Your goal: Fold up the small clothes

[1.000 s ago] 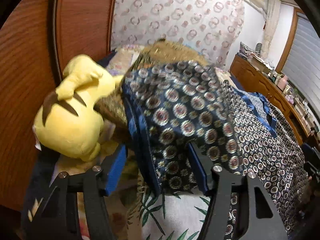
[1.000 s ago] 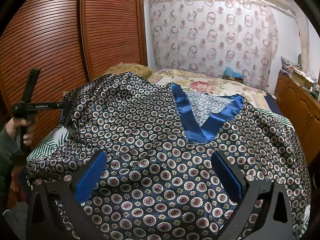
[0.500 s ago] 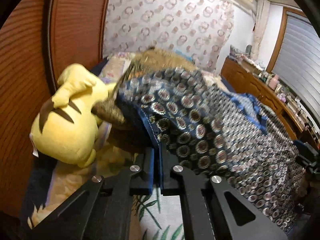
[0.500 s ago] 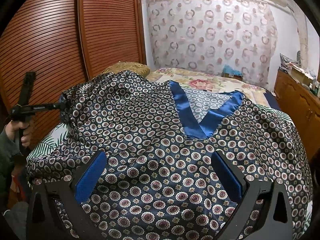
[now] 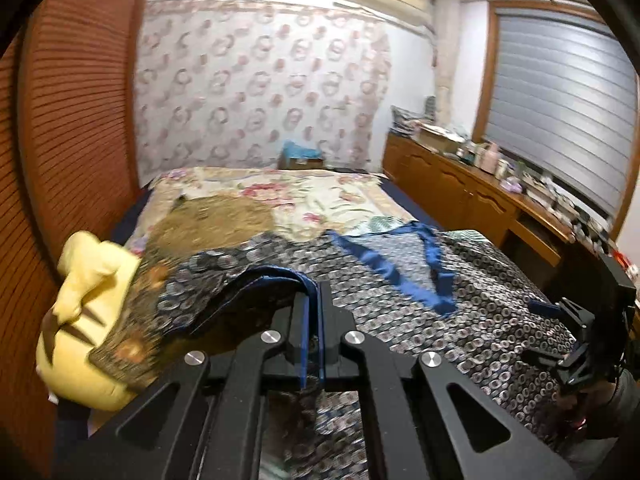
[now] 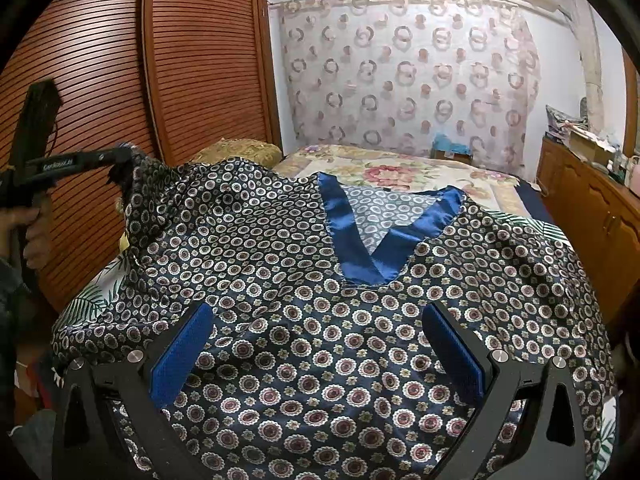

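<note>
Left gripper (image 5: pixel 314 312) clamped on blue-trimmed sleeve hem of patterned top (image 6: pixel 340 320); right gripper (image 6: pixel 316 344) released

Top lay spread face-up on bed (image 6: pixel 400 168), V-neck (image 6: pixel 384 232) toward 12 o'clock; left sleeve held raised at 10 o'clock in right view; right jaws stood wide apart over top's lower front; yellow plush toy (image 5: pixel 80 320) at 9 o'clock in left view, against brown pillow (image 5: pixel 224 220)

Left hand-held gripper (image 5: pixel 314 300): I've closed its fingers on the shirt (image 6: pixel 320 320) sleeve hem.
Sleeve: I've lifted it higher off the bed.
Left view: swung from the yellow plush toy (image 5: pixel 84 320) toward the room.
</note>
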`<action>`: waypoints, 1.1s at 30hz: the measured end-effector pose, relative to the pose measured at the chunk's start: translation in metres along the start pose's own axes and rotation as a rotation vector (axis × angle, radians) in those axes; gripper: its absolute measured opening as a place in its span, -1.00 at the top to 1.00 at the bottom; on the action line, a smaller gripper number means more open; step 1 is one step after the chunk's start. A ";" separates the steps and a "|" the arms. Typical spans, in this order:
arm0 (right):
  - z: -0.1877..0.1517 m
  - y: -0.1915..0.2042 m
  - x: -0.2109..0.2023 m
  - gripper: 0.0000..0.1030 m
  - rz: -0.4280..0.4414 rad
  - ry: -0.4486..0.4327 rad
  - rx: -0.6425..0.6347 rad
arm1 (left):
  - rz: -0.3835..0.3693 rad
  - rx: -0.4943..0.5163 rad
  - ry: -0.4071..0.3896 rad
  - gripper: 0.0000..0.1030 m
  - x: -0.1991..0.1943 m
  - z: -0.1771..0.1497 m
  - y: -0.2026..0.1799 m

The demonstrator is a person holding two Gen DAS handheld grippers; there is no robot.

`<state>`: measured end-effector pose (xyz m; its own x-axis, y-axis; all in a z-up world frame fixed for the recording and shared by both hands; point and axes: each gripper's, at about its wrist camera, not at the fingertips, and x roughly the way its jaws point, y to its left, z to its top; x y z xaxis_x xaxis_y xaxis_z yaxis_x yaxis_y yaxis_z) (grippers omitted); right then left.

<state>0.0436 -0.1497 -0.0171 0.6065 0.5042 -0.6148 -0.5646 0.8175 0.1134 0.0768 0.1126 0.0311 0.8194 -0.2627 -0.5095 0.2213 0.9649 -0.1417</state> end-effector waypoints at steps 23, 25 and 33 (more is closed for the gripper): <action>0.024 0.009 0.007 -1.00 0.017 -0.005 -0.063 | 0.081 0.030 -0.042 0.19 -0.027 -0.021 -0.025; 0.031 0.014 0.010 -1.00 0.026 -0.027 -0.085 | 0.095 0.018 -0.053 0.10 -0.032 -0.023 -0.020; 0.057 0.048 0.045 -0.94 0.098 -0.086 -0.222 | 0.148 -0.034 -0.113 -0.61 -0.046 -0.030 -0.004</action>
<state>0.0751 -0.0717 0.0050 0.5829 0.6073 -0.5398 -0.7261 0.6875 -0.0106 0.0221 0.1208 0.0298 0.8961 -0.1138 -0.4289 0.0772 0.9918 -0.1018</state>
